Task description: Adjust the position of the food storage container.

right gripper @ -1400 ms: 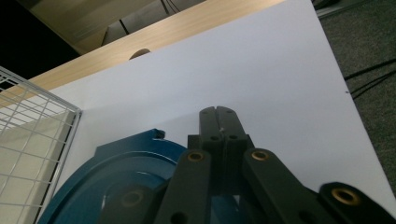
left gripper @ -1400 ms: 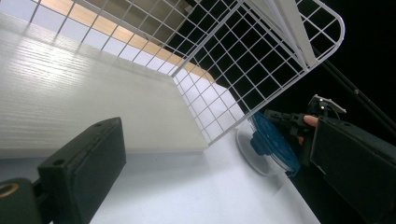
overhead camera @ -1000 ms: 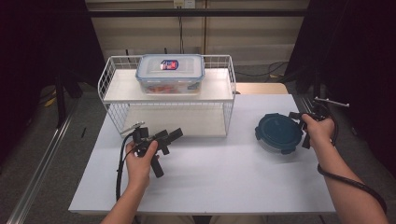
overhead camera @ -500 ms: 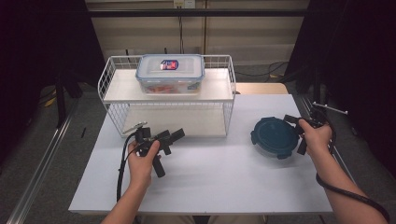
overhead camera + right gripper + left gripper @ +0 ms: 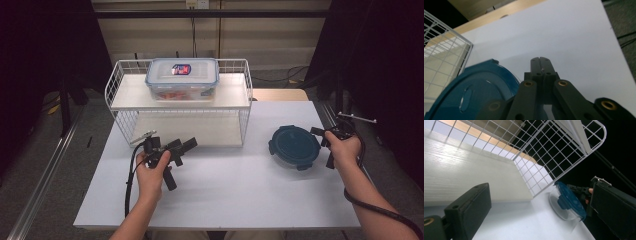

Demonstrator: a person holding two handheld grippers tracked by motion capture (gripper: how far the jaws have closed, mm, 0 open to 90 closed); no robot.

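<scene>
A round clear tub with a dark blue lid [image 5: 295,146] [image 5: 567,201] [image 5: 474,92] stands on the white table at the right. My right gripper [image 5: 318,133] [image 5: 540,63] is at the tub's right rim with its jaws pressed together, the tips over bare table just past the lid. Nothing shows between those tips. My left gripper [image 5: 181,162] [image 5: 541,215] is held at the left centre, in front of the wire rack. It is open, its jaws are wide apart and nothing is between them. It points right, towards the tub.
A white wire rack [image 5: 116,89] [image 5: 564,147] with a pale wooden shelf stands at the back of the table [image 5: 225,195]. A rectangular clear food box with a blue-clipped lid [image 5: 182,79] sits on top of it. A black cable [image 5: 131,175] trails from the left gripper.
The right hand shifted slightly, and the blue-lidded tub slid a little to the left and nearer. The left hand and its gripper kept still.
</scene>
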